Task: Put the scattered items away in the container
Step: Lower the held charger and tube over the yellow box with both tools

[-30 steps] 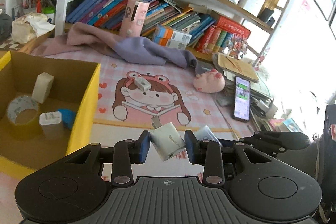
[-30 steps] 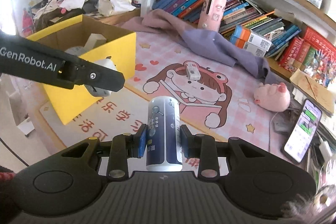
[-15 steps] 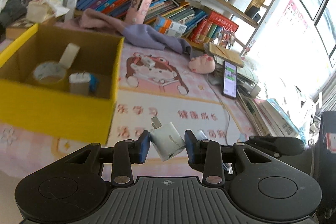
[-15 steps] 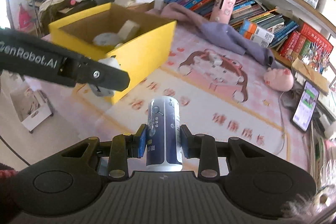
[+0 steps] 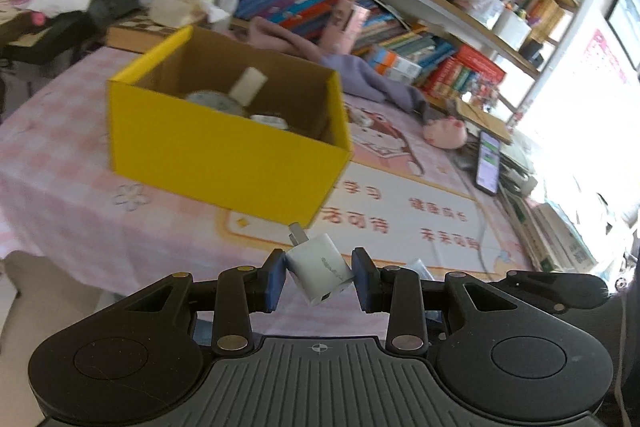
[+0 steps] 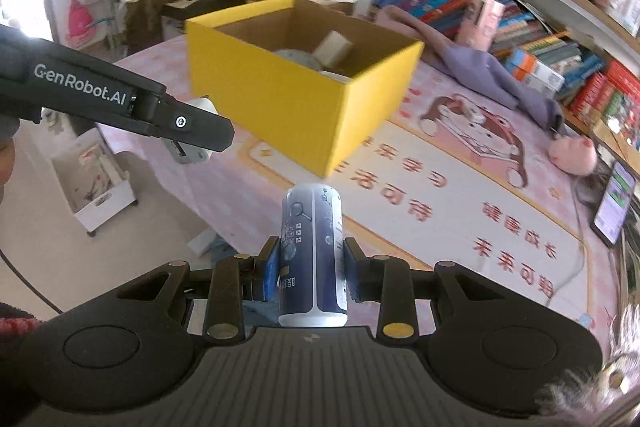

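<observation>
"GenRobot.AI" on left tool (image 6: 188,137); mat lettering perhaps Chinese.

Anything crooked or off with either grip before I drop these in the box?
The white charger sits tilted in the left gripper, pinched corner to corner with its plug skewed up-left. The blue can stands straight in the right gripper.

The yellow box (image 5: 224,151) stands ahead of my claws, its near wall in my way; its open top is free from above. Inside it, a tape roll (image 5: 214,102) and a block (image 5: 249,90) fill the floor's far part.
</observation>
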Demonstrator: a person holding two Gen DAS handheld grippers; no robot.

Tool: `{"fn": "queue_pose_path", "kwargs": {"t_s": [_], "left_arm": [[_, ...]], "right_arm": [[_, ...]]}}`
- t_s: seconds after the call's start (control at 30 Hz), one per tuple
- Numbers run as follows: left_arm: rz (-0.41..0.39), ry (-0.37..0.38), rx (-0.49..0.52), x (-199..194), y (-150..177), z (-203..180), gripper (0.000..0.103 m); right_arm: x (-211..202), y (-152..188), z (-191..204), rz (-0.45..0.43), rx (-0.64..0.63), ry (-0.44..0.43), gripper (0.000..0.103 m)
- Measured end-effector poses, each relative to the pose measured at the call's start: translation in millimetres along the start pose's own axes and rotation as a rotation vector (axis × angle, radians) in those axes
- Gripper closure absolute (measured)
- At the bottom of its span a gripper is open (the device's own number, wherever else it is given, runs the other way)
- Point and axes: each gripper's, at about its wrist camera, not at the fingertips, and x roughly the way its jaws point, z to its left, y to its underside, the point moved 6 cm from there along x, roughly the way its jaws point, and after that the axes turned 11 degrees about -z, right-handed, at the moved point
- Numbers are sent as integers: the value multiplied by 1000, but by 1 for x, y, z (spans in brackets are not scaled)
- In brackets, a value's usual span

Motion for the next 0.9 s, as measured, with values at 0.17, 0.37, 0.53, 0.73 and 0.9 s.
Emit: {"fn": "queue_pose_path", "kwargs": {"t_s": [0.17,0.37,0.53,0.73,0.9], "left_arm": [[-11,-39,-22,-14,2,16,69],[-25,-56,-29,-26,2,26,69],[-31,-56,-24,-31,2,29,69],[-38,-67,-43,-33,-1,35,69],[-32,-72,-56,-28,-4,39,69]], "right_arm": [[0,-6,22,-5,-39,-40,73],[-1,-10,42,-4,-73,-78,73],[-1,-15,50,-11,-90,-91,73],[3,-20,56,-8,-112,-122,73],[7,-27,65,-9,-148,-160,73]]}}
